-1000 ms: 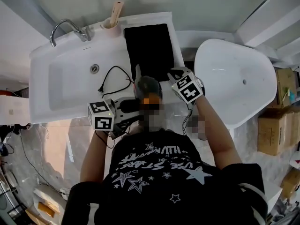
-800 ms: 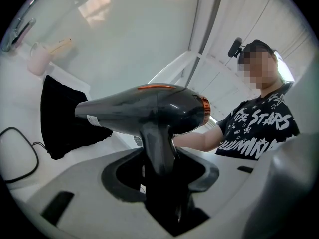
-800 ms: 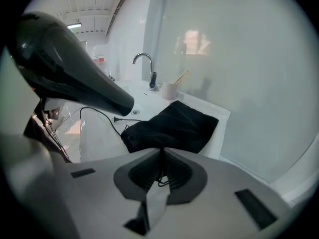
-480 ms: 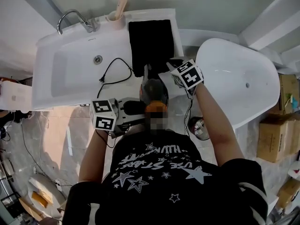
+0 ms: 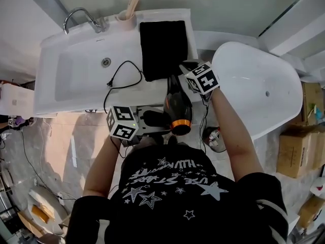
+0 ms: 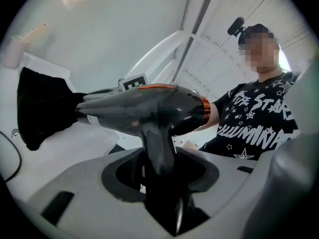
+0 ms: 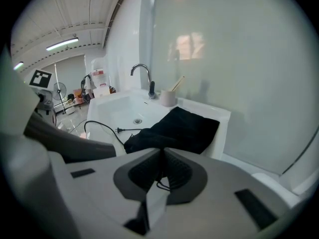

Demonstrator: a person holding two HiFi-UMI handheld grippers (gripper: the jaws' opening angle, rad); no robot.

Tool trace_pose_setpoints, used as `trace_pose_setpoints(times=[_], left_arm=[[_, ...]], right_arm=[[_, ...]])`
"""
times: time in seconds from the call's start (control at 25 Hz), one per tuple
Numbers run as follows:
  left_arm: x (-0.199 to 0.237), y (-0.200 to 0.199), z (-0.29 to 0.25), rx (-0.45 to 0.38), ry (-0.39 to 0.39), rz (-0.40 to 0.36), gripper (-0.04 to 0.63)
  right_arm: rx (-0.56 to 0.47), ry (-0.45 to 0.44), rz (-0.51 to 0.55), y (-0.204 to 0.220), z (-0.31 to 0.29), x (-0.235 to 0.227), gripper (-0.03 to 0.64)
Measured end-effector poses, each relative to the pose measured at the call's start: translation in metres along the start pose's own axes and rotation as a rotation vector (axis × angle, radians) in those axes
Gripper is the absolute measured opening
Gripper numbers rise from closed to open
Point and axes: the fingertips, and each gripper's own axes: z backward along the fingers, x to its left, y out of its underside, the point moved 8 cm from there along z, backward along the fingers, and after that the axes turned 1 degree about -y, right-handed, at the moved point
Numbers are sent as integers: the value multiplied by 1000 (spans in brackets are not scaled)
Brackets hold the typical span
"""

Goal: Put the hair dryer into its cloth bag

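Observation:
A dark grey hair dryer (image 5: 177, 104) with an orange ring is held above the sink's front edge. My left gripper (image 5: 161, 120) is shut on its handle (image 6: 158, 151), and its nozzle points at the black cloth bag (image 6: 42, 106). The bag (image 5: 163, 47) lies flat on the counter right of the basin. At the bag's near corner, my right gripper (image 5: 184, 70) is shut on the fabric edge (image 7: 149, 142), with a thin cord and a white tag between its jaws. The dryer's nozzle (image 7: 65, 141) shows just left of that gripper (image 7: 160, 156).
The dryer's black power cord (image 5: 124, 83) trails over the white sink (image 5: 76, 75). A faucet (image 5: 81, 19) and a cup (image 5: 124, 19) with a brush stand at the back. A white bathtub (image 5: 254, 85) is on the right, with cardboard boxes (image 5: 297, 146) beyond it.
My left gripper has carried the hair dryer to the right, closer to the right gripper and the bag's near edge. The right gripper has stayed at the bag's corner.

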Motion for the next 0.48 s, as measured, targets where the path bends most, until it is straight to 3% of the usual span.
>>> trace_pose_setpoints(times=[0.48], left_arm=[[37, -12, 1, 59, 18, -6, 196]], right_arm=[[27, -65, -14, -2, 1, -5, 23]])
